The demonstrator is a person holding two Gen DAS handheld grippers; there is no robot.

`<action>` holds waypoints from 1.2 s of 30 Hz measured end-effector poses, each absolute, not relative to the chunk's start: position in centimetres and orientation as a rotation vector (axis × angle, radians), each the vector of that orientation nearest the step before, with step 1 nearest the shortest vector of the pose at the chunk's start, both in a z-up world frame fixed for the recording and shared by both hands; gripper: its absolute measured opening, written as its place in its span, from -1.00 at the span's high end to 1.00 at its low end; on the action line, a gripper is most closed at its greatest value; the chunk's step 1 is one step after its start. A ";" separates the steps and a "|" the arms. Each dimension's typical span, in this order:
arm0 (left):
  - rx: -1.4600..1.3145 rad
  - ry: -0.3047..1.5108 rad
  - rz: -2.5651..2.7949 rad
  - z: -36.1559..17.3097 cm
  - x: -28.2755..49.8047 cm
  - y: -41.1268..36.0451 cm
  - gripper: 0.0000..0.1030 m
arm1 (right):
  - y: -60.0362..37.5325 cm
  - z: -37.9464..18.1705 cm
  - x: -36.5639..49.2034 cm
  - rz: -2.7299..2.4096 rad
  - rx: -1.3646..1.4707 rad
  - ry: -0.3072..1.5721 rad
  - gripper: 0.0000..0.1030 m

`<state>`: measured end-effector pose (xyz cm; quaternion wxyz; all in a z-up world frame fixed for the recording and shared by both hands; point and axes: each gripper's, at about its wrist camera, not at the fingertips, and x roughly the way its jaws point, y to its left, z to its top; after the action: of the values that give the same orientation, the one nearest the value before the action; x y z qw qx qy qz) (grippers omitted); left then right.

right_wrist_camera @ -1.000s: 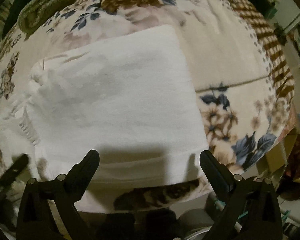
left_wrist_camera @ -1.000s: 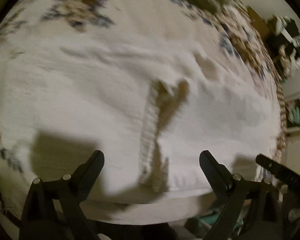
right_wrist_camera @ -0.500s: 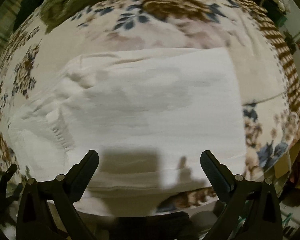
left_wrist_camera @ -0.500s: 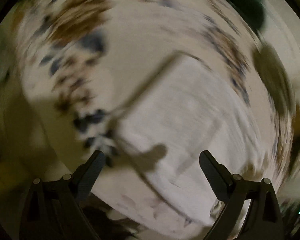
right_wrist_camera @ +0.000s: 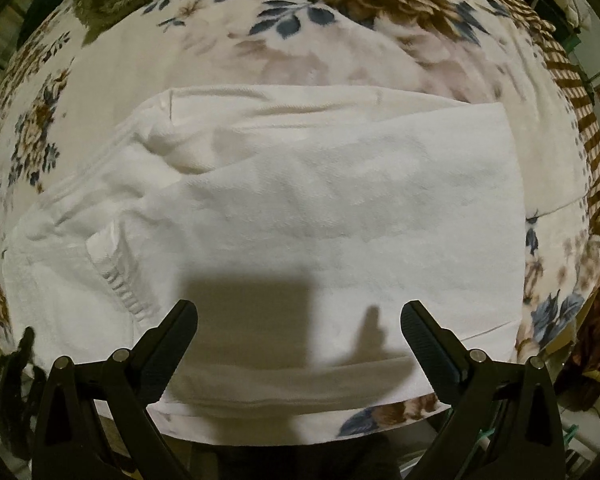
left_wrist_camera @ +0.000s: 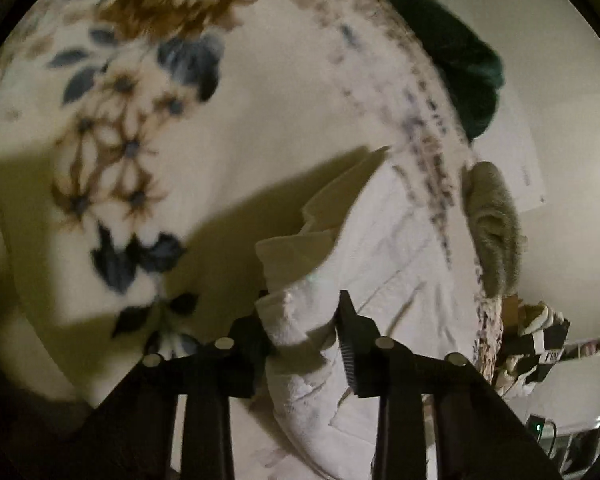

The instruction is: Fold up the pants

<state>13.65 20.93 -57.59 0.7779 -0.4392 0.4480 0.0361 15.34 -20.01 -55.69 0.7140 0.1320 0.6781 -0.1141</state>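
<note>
Bunching between left tool (left_wrist_camera: 302, 314): white pants (left_wrist_camera: 300, 272).

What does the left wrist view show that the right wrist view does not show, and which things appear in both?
Only the left wrist view shows the left gripper shut on a bunched edge of the white cotton pants, with a dark green cloth beyond. Only the right wrist view shows the open right gripper over the pants laid flat and partly folded. Both show the pants and the floral fleece blanket.
</note>
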 end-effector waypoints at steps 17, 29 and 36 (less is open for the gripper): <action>-0.811 0.809 -0.167 -49.8 18.2 16.7 0.60 | -24.2 -56.0 12.7 -0.245 0.422 1.486 -1.00; -0.532 0.811 -0.700 -37.6 15.3 -11.0 0.65 | -39.7 -52.4 6.1 -0.311 0.491 1.404 -1.00; -0.308 1.016 -0.784 -42.8 15.0 -25.2 0.63 | -50.2 -52.7 1.3 -0.404 0.522 1.414 -1.00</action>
<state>14.97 -25.16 -42.76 0.7900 -0.1429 0.4720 -0.3643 1.32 -50.21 -52.75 0.7106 0.2352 0.6376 -0.1823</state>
